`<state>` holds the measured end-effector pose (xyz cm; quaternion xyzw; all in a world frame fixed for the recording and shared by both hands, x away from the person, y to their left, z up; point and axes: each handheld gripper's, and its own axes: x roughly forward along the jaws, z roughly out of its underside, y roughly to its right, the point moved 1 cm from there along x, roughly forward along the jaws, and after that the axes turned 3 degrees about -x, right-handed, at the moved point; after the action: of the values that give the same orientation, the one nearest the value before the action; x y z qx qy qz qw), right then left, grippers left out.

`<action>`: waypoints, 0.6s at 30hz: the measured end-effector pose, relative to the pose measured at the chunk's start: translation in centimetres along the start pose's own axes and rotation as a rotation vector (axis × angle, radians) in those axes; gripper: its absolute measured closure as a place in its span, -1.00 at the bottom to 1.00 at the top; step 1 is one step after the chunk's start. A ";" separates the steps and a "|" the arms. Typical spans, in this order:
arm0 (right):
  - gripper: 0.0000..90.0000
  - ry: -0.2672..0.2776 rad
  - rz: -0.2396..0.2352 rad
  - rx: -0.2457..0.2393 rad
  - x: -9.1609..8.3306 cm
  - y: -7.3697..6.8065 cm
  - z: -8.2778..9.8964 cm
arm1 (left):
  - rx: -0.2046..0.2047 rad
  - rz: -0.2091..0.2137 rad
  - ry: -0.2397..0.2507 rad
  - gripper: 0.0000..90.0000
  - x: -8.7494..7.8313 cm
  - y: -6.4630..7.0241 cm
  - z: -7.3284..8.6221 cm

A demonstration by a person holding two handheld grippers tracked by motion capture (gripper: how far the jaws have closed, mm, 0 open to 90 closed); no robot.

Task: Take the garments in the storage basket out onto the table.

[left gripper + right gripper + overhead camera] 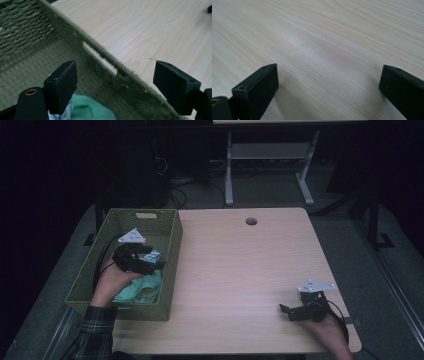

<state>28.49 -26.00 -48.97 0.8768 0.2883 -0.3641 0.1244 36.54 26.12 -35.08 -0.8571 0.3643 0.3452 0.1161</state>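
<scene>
A green woven basket (pixel 173 251) stands on the left part of the wooden table (pixel 240 270). A teal cloth (pixel 146 289) lies bunched inside it with other pale fabric. My left gripper (pixel 154 261) hovers inside the basket above the cloth, open. In the left gripper view its jaws (pixel 115 82) stand wide apart on either side of the basket's wall (pixel 107 60) without touching it, and the teal cloth (pixel 92 110) shows below. My right gripper (pixel 286 311) rests low near the table's front right, open. Bare wood lies between its jaws (pixel 328 85).
A round cable hole (pixel 251 221) sits near the table's far edge. Beyond the table stand the white legs of another desk (pixel 229 175) and cables on a dark floor. The basket overhangs the table's left edge.
</scene>
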 end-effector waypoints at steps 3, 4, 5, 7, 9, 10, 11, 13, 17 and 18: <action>-0.95 0.000 0.000 0.001 0.0 0.0 0.0 | -0.012 -0.011 -0.003 -0.57 -0.4 -0.7 0.6; -0.95 0.000 0.000 0.001 0.0 0.0 0.0 | -0.014 -0.016 -0.002 -0.56 -0.4 -0.9 0.7; -0.95 0.000 0.000 0.001 0.0 0.0 0.0 | -0.025 -0.019 -0.005 -0.56 -0.4 -1.0 0.9; -0.95 -0.001 0.000 0.001 0.0 0.0 0.0 | -0.027 -0.027 -0.016 -0.55 -0.4 -1.4 1.2; -0.95 -0.001 0.000 0.001 0.0 0.0 0.0 | -0.037 -0.033 -0.028 -0.52 -0.3 -1.8 1.7; -0.95 0.000 0.000 0.000 0.0 0.0 0.0 | -0.039 -0.035 -0.038 -0.51 -0.2 -1.9 2.0; -0.95 -0.001 0.000 0.000 0.0 0.0 0.0 | -0.041 -0.038 -0.051 -0.50 0.0 -2.1 2.2; -0.95 0.000 0.000 0.000 0.0 0.0 0.0 | -0.036 -0.045 -0.072 -0.49 0.3 -2.4 2.7; -0.95 0.000 0.000 0.000 0.0 0.0 0.0 | -0.030 -0.047 -0.104 -0.46 0.8 -2.8 3.3; -0.95 -0.001 0.000 0.000 0.0 0.0 0.0 | -0.025 -0.045 -0.119 -0.46 0.9 -2.8 3.5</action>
<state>28.48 -25.99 -48.97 0.8767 0.2883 -0.3644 0.1242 37.24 29.20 -38.44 -0.8446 0.3329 0.3973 0.1345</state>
